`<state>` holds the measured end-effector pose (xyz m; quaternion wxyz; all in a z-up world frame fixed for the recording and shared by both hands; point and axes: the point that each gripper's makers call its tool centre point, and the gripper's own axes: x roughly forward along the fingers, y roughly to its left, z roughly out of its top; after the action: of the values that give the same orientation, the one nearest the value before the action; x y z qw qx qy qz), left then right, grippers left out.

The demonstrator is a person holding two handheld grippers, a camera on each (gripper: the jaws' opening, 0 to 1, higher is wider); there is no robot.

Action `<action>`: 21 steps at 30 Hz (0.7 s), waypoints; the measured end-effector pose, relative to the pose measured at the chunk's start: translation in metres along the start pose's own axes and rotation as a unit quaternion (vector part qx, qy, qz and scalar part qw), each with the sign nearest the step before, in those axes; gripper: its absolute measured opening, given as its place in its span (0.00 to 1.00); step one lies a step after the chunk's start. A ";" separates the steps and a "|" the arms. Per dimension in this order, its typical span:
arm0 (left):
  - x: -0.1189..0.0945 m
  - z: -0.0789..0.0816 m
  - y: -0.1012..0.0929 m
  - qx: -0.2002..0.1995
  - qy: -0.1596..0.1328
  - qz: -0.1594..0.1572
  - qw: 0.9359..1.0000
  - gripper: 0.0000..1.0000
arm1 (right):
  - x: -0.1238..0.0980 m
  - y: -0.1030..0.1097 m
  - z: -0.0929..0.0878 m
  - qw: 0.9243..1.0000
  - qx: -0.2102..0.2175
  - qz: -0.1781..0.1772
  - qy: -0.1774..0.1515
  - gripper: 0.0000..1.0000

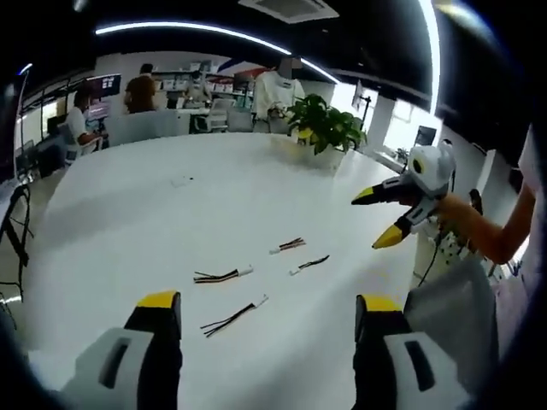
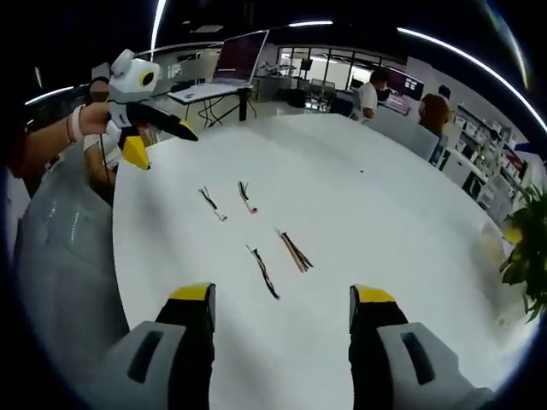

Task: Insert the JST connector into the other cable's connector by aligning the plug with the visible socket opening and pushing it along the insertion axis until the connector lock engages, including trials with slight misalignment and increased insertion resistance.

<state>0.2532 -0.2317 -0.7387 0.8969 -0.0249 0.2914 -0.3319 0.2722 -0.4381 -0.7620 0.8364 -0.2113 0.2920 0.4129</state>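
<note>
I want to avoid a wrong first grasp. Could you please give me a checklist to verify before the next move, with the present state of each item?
1. Left gripper with yellow-tipped black jaws is open and holds nothing: ok.
2. Right gripper of the same kind is open and holds nothing: ok.
3. Four short cables with thin dark wires and small white connectors lie apart on the round white table, none overlapping: ok.
4. Nearest cable lies between the left gripper's jaws in the left gripper view, ahead of the tips: ok.
5. Which cables carry a plug and which a socket: cannot tell, too small.
6. Any connectors already mated: not ok, all are separate.
</note>
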 end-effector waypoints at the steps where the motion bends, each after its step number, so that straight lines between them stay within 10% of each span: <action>1: 0.000 0.003 0.000 0.001 -0.006 -0.004 1.000 0.82 | 0.000 -0.002 0.000 1.000 -0.003 -0.001 0.001 0.61; 21: 0.017 0.008 0.020 0.066 -0.001 -0.002 0.998 0.77 | 0.023 -0.019 0.003 0.999 -0.033 0.005 0.007 0.59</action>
<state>0.2794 -0.2272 -0.7457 0.8960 0.0331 0.2679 -0.3525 0.3001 -0.4345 -0.7724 0.8246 -0.2403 0.2855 0.4252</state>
